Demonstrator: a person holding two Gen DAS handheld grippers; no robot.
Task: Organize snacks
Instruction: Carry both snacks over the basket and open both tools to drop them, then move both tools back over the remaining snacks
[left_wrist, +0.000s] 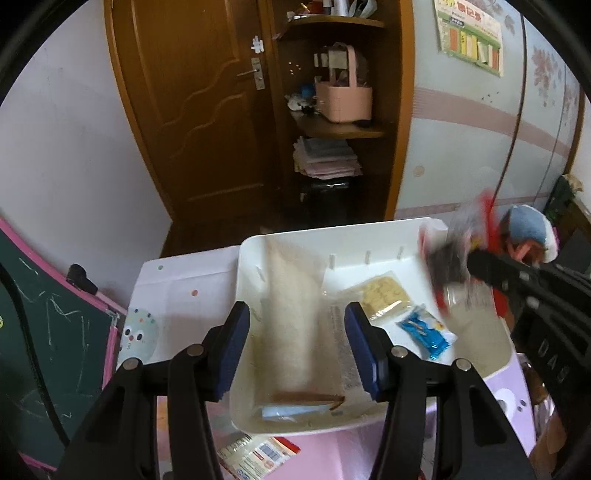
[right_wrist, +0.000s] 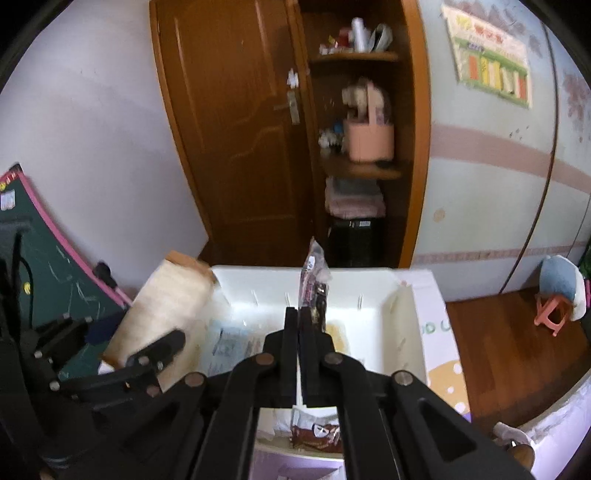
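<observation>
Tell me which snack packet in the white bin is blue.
The small blue packet lying flat in the white bin, beside the clear packet of yellow biscuits. The other wrappers are clear, beige or red.

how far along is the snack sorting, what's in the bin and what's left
Done: a biscuit pack, a blue packet and a long beige bag lie in the white bin. In hand: the right claw grips a dark snack packet above it. Left: a packet outside; left claw open.
</observation>
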